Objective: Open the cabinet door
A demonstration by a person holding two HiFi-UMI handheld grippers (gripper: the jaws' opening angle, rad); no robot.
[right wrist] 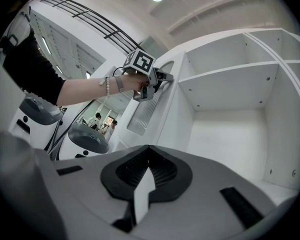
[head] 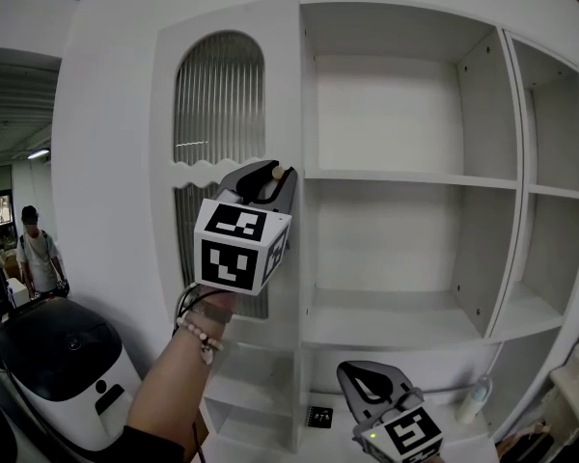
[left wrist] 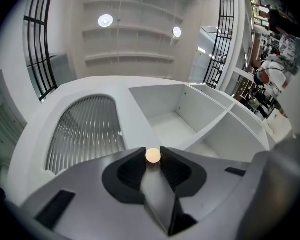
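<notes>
Our left gripper clamps the small round cream knob on the white ribbed-glass cabinet door, our right gripper closed, empty.

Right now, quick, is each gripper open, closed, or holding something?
Left gripper: closed on the door knob.
Right gripper: closed, holding nothing.

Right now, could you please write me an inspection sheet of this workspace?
Surface: white shelves, mostly bare.
Job's things: cabinet door with ribbed glass; small round knob near its edge.
Clutter: a bottle and a small black square on the bottom shelf.
Grippers: left gripper closed on the knob; right gripper shut, empty, held low.
Cables: black cable at the left wrist.
Surroundings: white machine with black top; a person standing behind it.
</notes>
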